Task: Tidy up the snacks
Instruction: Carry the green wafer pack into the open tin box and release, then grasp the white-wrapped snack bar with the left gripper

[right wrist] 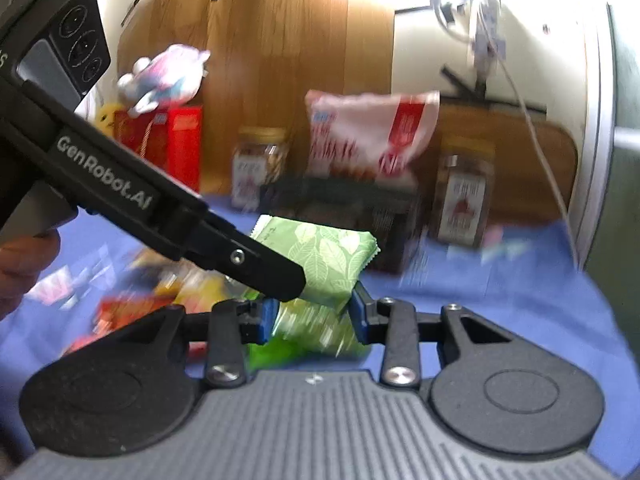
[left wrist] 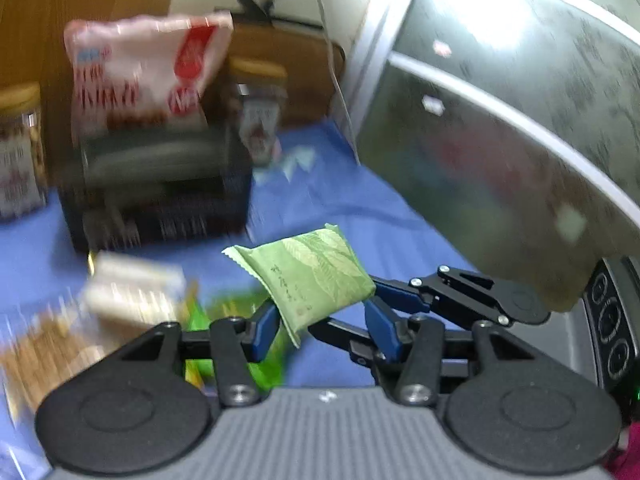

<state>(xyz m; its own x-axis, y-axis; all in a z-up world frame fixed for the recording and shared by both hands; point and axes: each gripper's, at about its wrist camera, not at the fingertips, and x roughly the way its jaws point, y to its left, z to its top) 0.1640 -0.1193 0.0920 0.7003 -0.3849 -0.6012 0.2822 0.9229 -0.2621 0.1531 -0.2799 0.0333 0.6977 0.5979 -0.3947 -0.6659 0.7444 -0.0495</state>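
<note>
While blur smears the background, both claws, left [left wrist: 320, 326] and right [right wrist: 314, 314], seemingly pinch the green packet [left wrist: 316, 276].

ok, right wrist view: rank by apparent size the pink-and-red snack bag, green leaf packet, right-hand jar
1. pink-and-red snack bag
2. green leaf packet, nearer the camera and partly hidden, so its place against the bag is unsure
3. right-hand jar, smallest

Snack packet [left wrist: 316, 276] between both grippers' fingers, basket [left wrist: 160, 196] ahead holding a bag [left wrist: 140, 76], jars [right wrist: 262, 164] flanking it, loose snacks [left wrist: 132, 296] below-left.
</note>
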